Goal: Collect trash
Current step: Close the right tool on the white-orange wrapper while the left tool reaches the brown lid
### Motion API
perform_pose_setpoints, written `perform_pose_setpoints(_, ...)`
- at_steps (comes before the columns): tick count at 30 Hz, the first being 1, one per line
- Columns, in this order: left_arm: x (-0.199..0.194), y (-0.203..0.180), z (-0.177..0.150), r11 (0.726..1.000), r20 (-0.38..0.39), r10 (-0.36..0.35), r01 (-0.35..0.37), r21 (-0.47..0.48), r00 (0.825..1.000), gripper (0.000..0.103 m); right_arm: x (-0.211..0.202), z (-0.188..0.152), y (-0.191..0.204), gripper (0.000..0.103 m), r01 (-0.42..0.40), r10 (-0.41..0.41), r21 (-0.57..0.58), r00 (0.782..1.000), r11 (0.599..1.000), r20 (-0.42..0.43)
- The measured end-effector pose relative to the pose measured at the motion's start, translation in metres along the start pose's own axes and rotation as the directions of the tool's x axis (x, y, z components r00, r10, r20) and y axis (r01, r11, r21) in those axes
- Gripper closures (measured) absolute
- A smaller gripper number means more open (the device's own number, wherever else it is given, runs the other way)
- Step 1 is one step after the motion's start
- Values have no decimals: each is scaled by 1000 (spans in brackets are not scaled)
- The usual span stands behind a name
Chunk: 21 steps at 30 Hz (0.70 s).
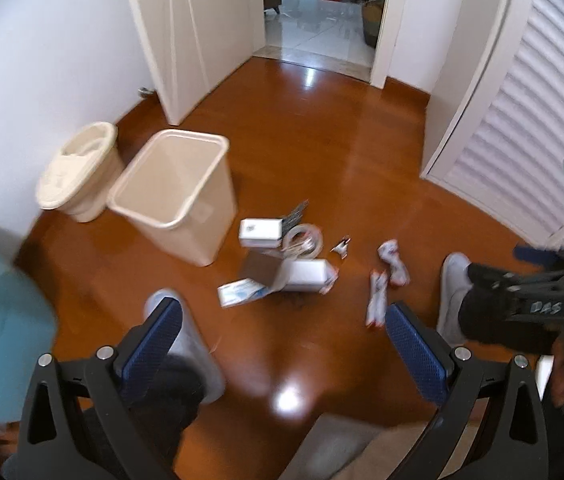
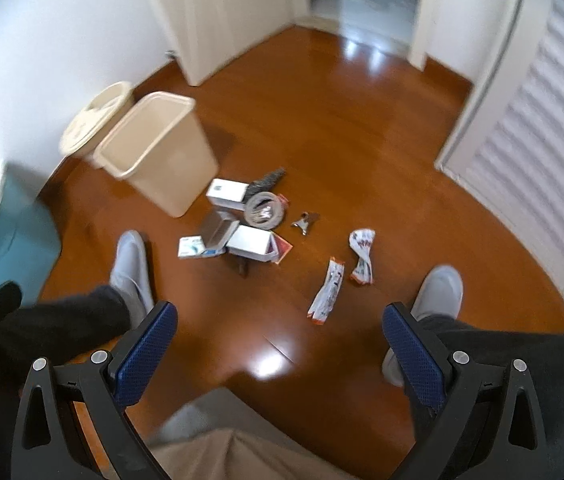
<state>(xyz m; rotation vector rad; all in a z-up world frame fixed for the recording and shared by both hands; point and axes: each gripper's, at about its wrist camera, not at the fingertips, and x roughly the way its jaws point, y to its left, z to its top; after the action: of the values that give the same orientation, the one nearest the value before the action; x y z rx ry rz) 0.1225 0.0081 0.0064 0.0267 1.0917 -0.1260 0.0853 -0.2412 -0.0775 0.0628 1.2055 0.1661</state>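
Left claw (image 1: 282, 344): wide, nothing between its blue pads; held above the floor, looking down and forward.
Right claw (image 2: 279, 342): wide, nothing held; same downward tilt.
Shoes: one grey shoe (image 2: 131, 268) just beyond the right claw's left finger, another (image 2: 440, 290) just beyond its right finger, both toes pointing away.
Floor (image 2: 362, 160): glossy brown wood with glare spots just ahead of both claws.
Long wrapper (image 2: 328, 290): flat white-and-orange strip, ahead and slightly right of the right claw's centre; long axis runs away from the claw, leaning right at the far end.
Crumpled wrapper (image 2: 362, 256): just beyond and right of the long one, near it; also lengthwise away from the claw.
Foil scrap (image 2: 304, 222): small, farther ahead, alone.
Box pile: an open white box (image 2: 251, 246), a blue-and-white pack (image 2: 191, 246) to its left, a tape roll (image 2: 263, 210) and another white box (image 2: 225, 192) behind, clustered ahead and left of centre.
Square bin (image 1: 173, 190): cream, open, tilted, far left of the left claw, beyond the pile.
Round bin (image 1: 77, 170): lined, just left of the square one, by the wall.
Doorway (image 1: 322, 12): farthest, straight ahead.
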Motion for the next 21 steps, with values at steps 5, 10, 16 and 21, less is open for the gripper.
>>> perform_pose_setpoints(5, 64, 31, 34, 985, -72, -86, 74, -157, 994, 0, 57, 46, -15, 0, 95, -90, 104, 995, 990, -52)
perform_pose_setpoints(10, 95, 57, 47, 988, -91, 10, -24, -150, 996, 0, 171, 42, -26, 0, 166, -139, 151, 975, 975, -173)
perform_pose_setpoints(16, 146, 87, 33, 947, -170, -31, -25, -319, 985, 0, 318, -17, -65, 11, 274, -196, 175, 910, 946, -364)
perform_pose_setpoints(21, 218, 98, 9, 929, -321, 16, -133, -345, 947, 0, 374, -40, -91, 11, 253, -158, 211, 910, 944, -384)
